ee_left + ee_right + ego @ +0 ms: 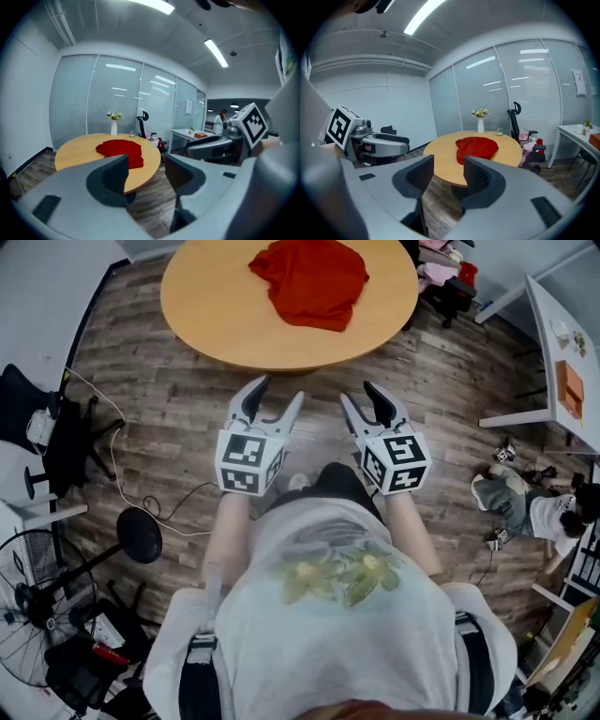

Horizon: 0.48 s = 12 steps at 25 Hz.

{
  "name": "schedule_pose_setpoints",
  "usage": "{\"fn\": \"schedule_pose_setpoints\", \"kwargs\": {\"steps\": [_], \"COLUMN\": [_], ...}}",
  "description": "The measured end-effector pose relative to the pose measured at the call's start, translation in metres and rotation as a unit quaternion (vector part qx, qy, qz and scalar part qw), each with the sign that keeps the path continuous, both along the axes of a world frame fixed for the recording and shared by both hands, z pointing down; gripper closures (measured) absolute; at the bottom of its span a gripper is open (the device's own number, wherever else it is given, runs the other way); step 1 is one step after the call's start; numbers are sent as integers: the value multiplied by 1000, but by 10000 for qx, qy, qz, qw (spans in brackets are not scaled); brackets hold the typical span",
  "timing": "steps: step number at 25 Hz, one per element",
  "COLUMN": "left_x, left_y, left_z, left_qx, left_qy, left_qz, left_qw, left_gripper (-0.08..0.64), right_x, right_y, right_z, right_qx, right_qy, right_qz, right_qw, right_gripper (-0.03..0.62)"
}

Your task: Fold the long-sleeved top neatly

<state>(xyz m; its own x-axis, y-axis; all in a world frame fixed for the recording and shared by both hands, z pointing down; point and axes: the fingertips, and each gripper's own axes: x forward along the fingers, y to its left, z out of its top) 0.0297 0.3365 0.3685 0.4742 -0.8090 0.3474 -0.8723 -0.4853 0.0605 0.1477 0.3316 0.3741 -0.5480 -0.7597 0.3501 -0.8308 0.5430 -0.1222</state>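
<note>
Closest in: the wearer's torso in a pale shirt (337, 615), both forearms stretched forward.

Left gripper (279, 390) and right gripper (359, 393) are held side by side over the wood-plank floor (169, 418). Both are short of the desk and touch nothing. Each has its marker cube on top.

Left gripper view: the fingers (115, 178) are spread and released, with nothing gripped. Only floor and the desk's edge show through the gap. Right gripper view: the fingers (477, 178) are likewise spread and empty.

Ahead: a round wooden desk (216, 315). The red long-sleeved top (314, 282) lies on its surface, back from the near edge. It is bunched in a loose, crumpled heap, not laid flat. Both grippers are well apart from it.

Farther: a white vase with flowers (114, 124) stands near the desk's far edge. A black office chair (515, 119) is just behind it. A glass partition with blinds (117, 103) closes off the back of the room.

Off to the sides in the head view: a standing fan (23, 615) and trailing cables on the left, and a white desk (562, 343) on the right.
</note>
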Motion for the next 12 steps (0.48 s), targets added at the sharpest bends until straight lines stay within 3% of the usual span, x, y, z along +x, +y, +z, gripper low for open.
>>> {"fn": "schedule_pose_setpoints", "kwargs": {"steps": [5, 12], "left_x": [-19, -31], "left_y": [-10, -35], "left_z": [18, 40], "left_qx": [-190, -511], "left_qy": [-164, -50], "left_qz": [170, 150], "left_qw": [9995, 9986], "left_gripper": [324, 324], "right_x": [3, 0], "right_y": [-11, -36], "right_z": [9, 17], "right_qx": [-112, -207], "right_qy": [145, 288], "right_qz": [243, 249], "right_qw": [9995, 9991], "right_gripper": [400, 401]}}
